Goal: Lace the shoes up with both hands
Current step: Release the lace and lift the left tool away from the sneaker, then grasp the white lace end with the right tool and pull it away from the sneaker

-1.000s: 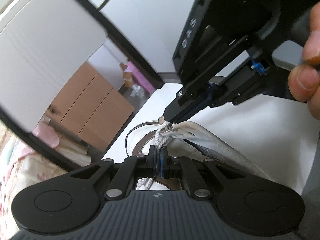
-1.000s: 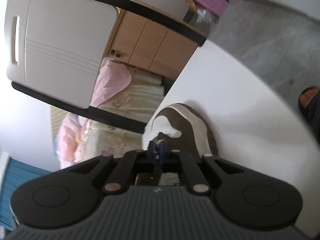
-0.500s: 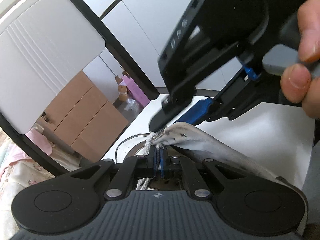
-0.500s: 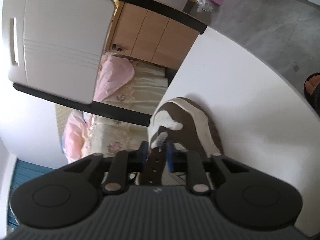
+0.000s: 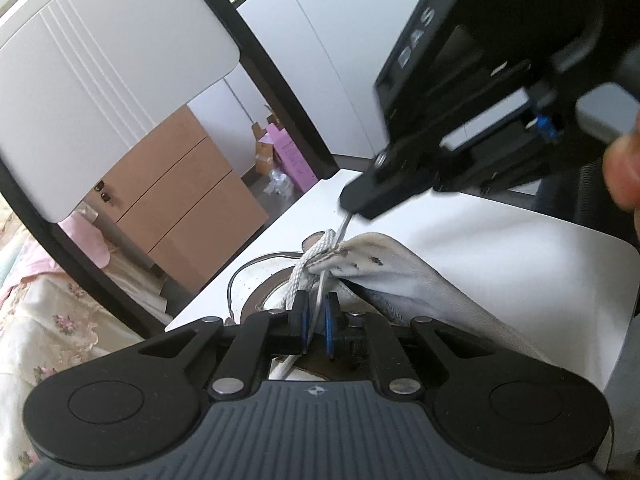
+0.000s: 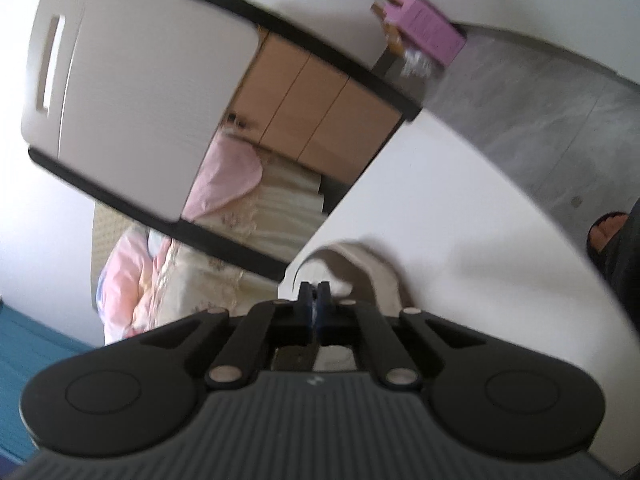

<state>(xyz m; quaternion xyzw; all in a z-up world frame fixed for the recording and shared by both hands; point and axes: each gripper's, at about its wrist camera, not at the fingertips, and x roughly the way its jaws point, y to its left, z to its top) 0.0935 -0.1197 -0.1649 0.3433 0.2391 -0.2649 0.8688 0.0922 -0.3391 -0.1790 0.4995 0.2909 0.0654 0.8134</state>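
Since before, right claw (image 5: 354, 210) pinches the lace tip (image 5: 343, 229); left claw (image 5: 316, 320) spread; shoe (image 6: 360, 272) blurred.

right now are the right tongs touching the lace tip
Touching. The left wrist view shows the stiff tip of the lace running straight into the closed end of the right tongs, with no gap.

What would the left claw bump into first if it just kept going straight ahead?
Probably the thin white shoelace already lying between its parted blue-padded fingers, then the off-white fabric edge of the shoe just beyond. The right claw pinches the lace's tip above. Depth is hard to judge here.
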